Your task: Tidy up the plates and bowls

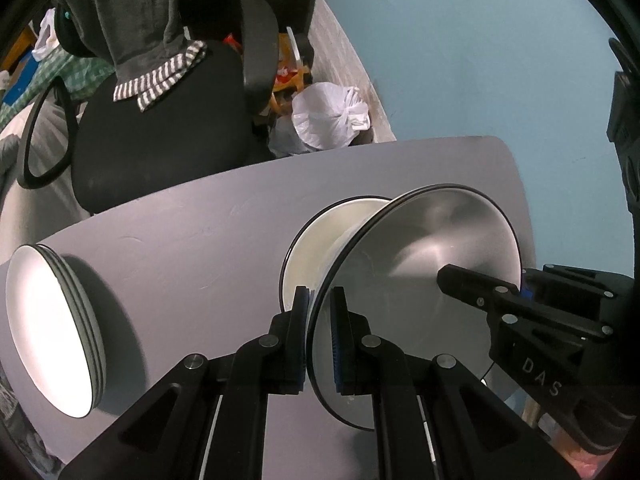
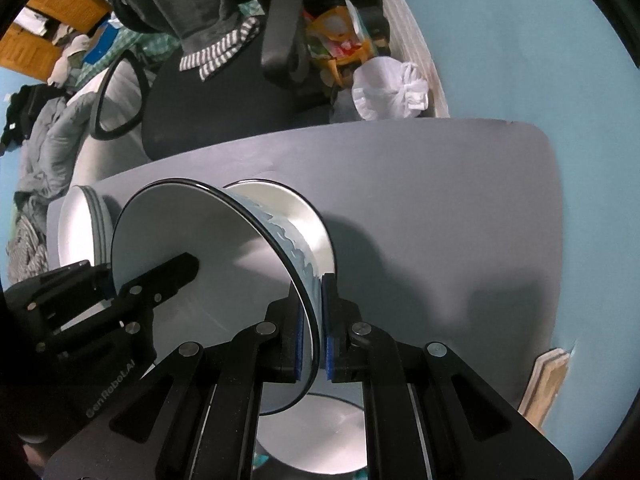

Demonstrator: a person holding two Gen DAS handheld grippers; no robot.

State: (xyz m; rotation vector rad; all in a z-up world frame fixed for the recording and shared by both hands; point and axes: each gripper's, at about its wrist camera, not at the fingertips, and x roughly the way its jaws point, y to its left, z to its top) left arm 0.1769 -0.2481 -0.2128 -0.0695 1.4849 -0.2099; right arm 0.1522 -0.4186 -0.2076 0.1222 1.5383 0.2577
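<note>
A bowl (image 1: pixel 420 256), white inside with a thin black rim and a blue wave pattern (image 2: pixel 298 248) on its outside, is gripped at opposite sides of its rim. My left gripper (image 1: pixel 320 312) is shut on the near rim, one pad inside and one outside. My right gripper (image 2: pixel 320 300) is shut on the other side and shows in the left wrist view (image 1: pixel 480 284). The left gripper (image 2: pixel 176 272) also shows in the right wrist view. The bowl's base points into a second white bowl (image 1: pixel 316 236) on the grey table (image 1: pixel 192 248); whether they touch I cannot tell.
A stack of white plates (image 1: pixel 52 328) stands on the table's left end. Another pale round dish (image 2: pixel 320 436) lies under my right gripper. Behind the table are a black office chair (image 1: pixel 168 128) with draped clothes, a white plastic bag (image 1: pixel 328 116) and a blue wall (image 1: pixel 480 60).
</note>
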